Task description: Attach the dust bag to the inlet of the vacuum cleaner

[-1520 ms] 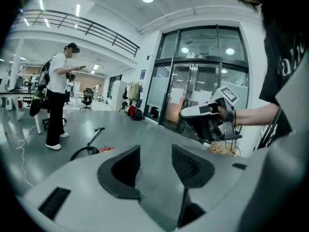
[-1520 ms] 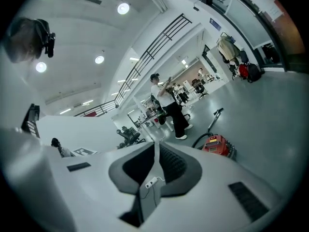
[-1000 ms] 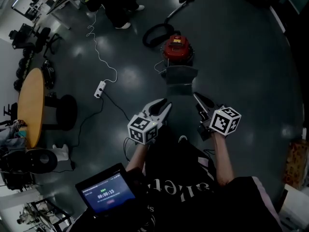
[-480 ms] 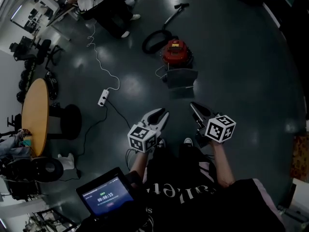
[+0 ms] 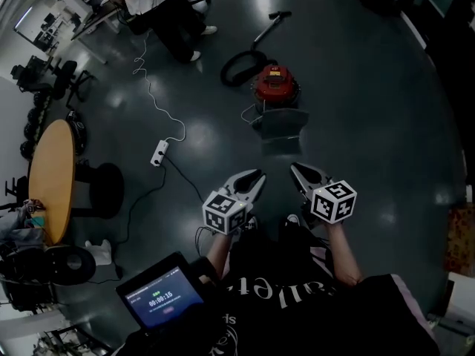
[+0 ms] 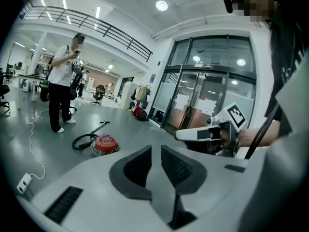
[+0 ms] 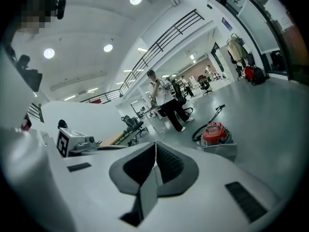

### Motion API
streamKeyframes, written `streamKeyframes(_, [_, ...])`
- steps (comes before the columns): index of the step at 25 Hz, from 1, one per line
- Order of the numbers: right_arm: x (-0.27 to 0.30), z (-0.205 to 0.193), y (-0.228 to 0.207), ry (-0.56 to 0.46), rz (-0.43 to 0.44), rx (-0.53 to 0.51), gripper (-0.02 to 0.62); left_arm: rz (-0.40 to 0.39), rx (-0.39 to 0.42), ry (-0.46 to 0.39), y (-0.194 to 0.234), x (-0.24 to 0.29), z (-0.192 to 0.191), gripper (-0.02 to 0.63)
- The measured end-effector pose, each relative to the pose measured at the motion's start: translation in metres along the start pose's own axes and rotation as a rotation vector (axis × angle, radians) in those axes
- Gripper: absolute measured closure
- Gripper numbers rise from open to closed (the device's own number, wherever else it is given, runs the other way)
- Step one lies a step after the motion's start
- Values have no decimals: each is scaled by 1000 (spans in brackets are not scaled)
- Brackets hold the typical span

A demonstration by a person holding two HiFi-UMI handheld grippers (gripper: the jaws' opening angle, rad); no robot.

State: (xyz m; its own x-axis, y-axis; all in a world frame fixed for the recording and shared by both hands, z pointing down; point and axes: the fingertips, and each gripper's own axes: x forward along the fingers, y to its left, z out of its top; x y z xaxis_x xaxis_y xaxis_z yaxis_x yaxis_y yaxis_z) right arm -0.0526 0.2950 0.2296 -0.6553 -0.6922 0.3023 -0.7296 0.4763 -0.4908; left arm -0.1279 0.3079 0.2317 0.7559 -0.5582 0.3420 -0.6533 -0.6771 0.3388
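A red canister vacuum cleaner [image 5: 276,84] stands on the dark floor ahead, its black hose [image 5: 239,67] curled to its left. The grey dust bag [image 5: 280,121] lies on the floor just in front of it. The vacuum [image 6: 105,144] is small in the left gripper view. In the right gripper view it [image 7: 214,132] has the bag [image 7: 220,151] below it. Both grippers hang in the air near the person's body, well short of the bag. My left gripper [image 5: 254,179] has its jaws closing, with a narrow gap and nothing between them. My right gripper [image 5: 297,170] is shut and empty.
A person [image 5: 159,6] stands at the far left beyond the hose. A white power strip [image 5: 159,154] with its cord lies on the floor to the left. A round wooden table [image 5: 48,173] and black chairs are at the left edge. A tablet [image 5: 156,295] shows near the body.
Both grippers have drawn back toward the body, away from the vacuum and bag. The left jaws have narrowed. The vacuum and bag have not moved on the floor.
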Motion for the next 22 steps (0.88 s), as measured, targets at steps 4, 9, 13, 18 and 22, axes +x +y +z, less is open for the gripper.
streamKeyframes(4, [8, -3, 10, -1, -12, -19, 575, -19, 3, -3, 3, -9, 2, 543])
streamKeyframes(9, [12, -10, 22, 7, -19, -40, 575, -30, 14, -5, 3, -20, -1, 545])
streamKeyframes(13, [15, -10, 28, 7, -24, -49, 575, -34, 51, 20, 4, -27, -5, 546])
streamKeyframes(18, [21, -10, 28, 12, -10, -65, 575, -32, 46, -6, 3, -24, 3, 546])
streamKeyframes(22, [19, -8, 26, 18, 0, -72, 575, -30, 72, 8, 3, -20, -2, 548])
